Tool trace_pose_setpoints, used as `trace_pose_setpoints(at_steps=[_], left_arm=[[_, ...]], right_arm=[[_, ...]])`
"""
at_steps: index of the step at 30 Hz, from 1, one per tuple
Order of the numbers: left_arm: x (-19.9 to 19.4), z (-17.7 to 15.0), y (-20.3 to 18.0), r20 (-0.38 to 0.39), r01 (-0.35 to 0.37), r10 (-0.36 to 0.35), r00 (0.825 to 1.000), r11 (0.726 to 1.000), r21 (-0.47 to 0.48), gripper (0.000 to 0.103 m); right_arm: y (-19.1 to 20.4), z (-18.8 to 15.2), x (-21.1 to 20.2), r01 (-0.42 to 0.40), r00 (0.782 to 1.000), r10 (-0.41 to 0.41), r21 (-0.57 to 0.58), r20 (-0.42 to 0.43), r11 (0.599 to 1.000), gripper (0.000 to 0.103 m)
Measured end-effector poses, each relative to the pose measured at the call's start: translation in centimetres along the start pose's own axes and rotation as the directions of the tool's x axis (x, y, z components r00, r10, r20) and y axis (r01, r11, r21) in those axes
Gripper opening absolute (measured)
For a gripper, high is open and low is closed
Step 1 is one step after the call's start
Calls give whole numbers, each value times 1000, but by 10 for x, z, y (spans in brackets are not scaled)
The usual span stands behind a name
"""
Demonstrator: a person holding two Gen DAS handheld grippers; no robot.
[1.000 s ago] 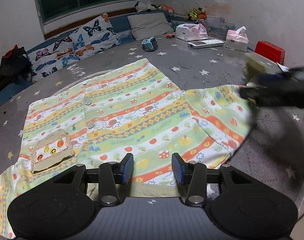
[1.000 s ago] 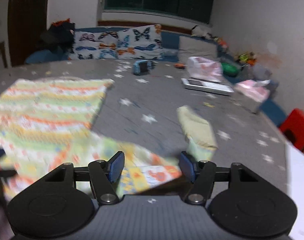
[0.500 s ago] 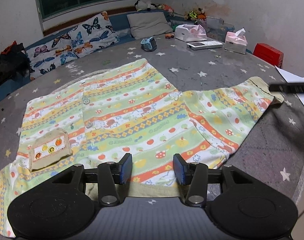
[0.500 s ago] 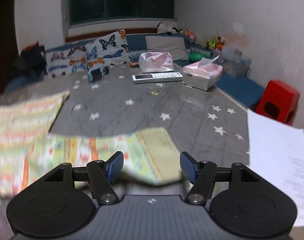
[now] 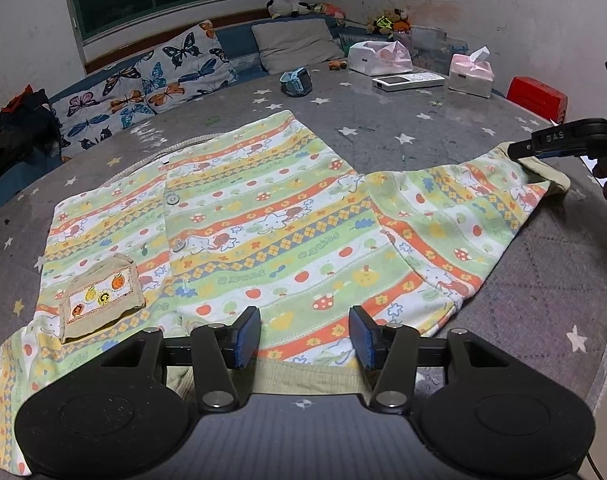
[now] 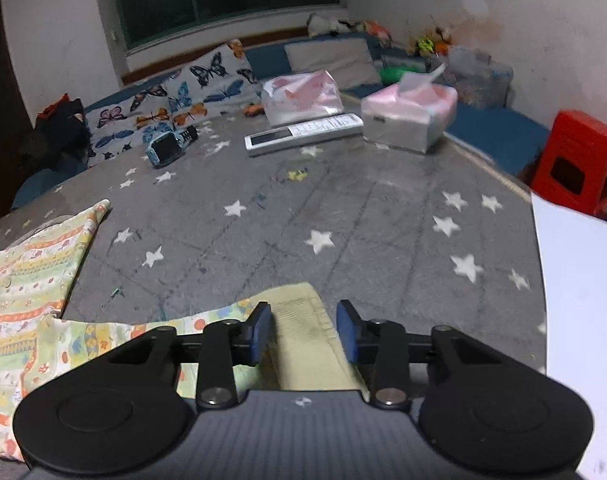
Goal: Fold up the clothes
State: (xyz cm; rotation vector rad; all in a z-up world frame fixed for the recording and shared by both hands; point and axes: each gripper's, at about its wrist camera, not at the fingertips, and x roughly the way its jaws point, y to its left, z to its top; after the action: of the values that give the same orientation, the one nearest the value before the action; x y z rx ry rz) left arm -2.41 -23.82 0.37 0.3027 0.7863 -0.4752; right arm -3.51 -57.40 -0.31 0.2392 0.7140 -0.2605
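Garment: a child's striped shirt (image 5: pixel 263 220) lies flat, front up, on the grey star-print tabletop (image 5: pixel 403 128), body in the middle.
Sleeve: the sleeve (image 5: pixel 463 216) runs out sideways from the body toward the right hand, its long axis across the tabletop, ending in a plain beige cuff (image 6: pixel 303 332).
Right hand-held gripper: the right hand-held gripper (image 6: pixel 305 330) sits at the cuff. Its jaws have just been closing with the cuff between them. In its own view a little gap shows beside each pad; in the left view the tip appears to pinch the cuff edge. Likely a grip, not certain.
Left hand-held gripper: the left hand-held gripper (image 5: pixel 305 336) hovers over the hem (image 5: pixel 303 376), jaws apart and lately widening, nothing clamped.
Nearer hand: the right is nearer the sleeve end; the left is nearer the hem.
Key relation: the shirt body lies to the left of the right gripper, along the sleeve's line, so folding the sleeve in means carrying the cuff that way.
Pocket: a small beige pocket (image 5: pixel 101 296) lies on the shirt, left of the left gripper.
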Motion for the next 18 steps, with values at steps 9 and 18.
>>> trace_pose_setpoints(at_steps=[9, 18], left_arm=[[0, 0, 0, 0, -12, 12, 1000, 1000, 9, 59], [1, 0, 0, -2, -23, 23, 1000, 1000, 6, 64]], right_arm=[[18, 22, 5, 60, 995, -48, -144, 83, 988, 2], [21, 17, -6, 30, 996, -15, -167, 92, 985, 14]])
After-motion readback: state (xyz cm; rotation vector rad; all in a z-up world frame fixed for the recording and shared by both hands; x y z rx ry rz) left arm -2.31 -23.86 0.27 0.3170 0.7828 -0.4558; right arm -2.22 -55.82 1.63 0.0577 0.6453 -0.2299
